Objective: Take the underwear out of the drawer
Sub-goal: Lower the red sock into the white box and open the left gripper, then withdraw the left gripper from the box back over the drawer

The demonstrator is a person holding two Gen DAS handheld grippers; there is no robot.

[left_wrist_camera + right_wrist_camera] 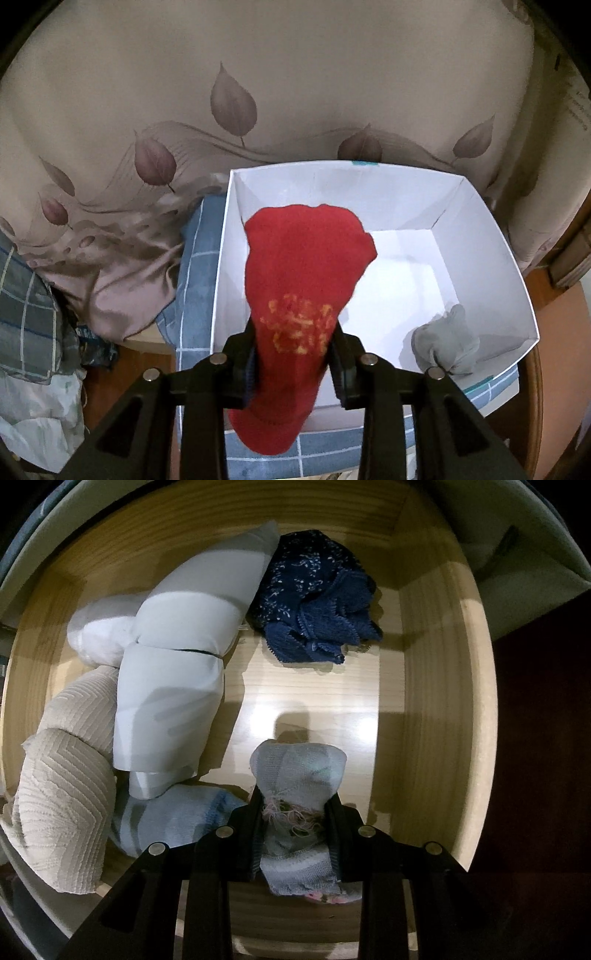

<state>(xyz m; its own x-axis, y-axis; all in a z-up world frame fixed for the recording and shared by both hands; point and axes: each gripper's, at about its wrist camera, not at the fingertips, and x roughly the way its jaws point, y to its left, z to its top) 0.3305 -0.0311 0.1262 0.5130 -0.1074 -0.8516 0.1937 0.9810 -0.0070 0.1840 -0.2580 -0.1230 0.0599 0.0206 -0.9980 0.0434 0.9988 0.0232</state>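
Note:
My left gripper [293, 349] is shut on a red garment [303, 266] with a yellow print and holds it over a white box [491, 236]. A grey rolled garment [445, 341] lies in the box's near right corner. My right gripper [295, 814] is shut on a light grey-blue knitted garment [299, 775] inside the wooden drawer [424, 686]. A navy patterned garment [317, 598] lies at the drawer's back. White rolled garments [177, 657] and cream ribbed rolls [70, 775] fill its left side.
The white box sits on a blue checked cloth [195, 258] against a beige leaf-print fabric [258, 74]. Plaid cloth and bags [33, 325] lie at the left. A pale blue garment [177, 823] lies beside the right gripper in the drawer.

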